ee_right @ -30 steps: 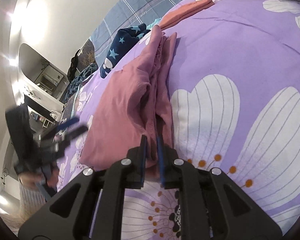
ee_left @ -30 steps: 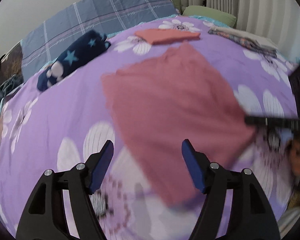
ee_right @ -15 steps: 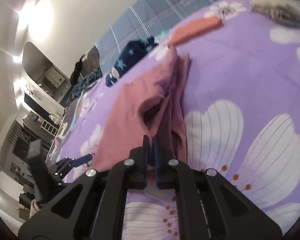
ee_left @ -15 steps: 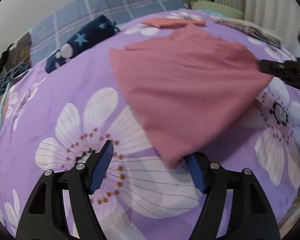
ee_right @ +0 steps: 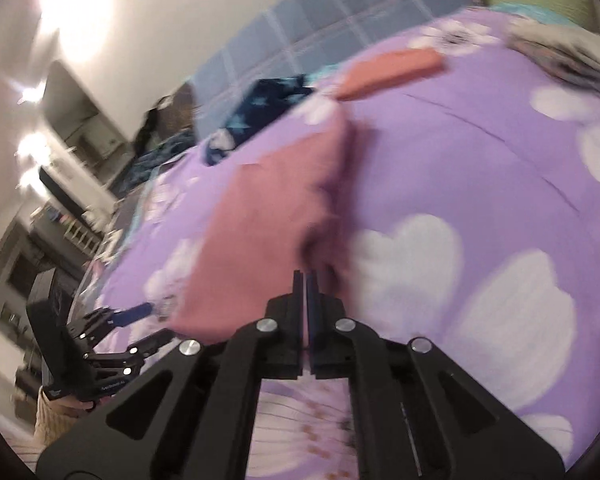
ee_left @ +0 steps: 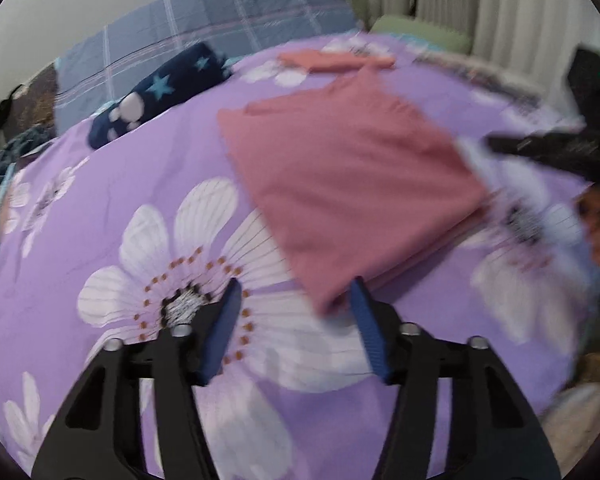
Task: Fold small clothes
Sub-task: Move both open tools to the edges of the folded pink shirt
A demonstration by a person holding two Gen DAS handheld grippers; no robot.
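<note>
Dusty-pink garment (ee_left: pixel 340 176) on a purple bedspread (ee_left: pixel 112 184) — white daisies, orange-dotted centres.

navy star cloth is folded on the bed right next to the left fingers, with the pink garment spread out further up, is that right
Not quite. In the left wrist view the navy star cloth lies far up the bed by the plaid pillow, well away from the left gripper. It is the pink garment whose near corner sits between the open fingers.

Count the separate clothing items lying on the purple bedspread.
4, maybe more hidden: pink garment in the middle, navy star piece far left, folded orange piece behind, patterned pile far right.
</note>
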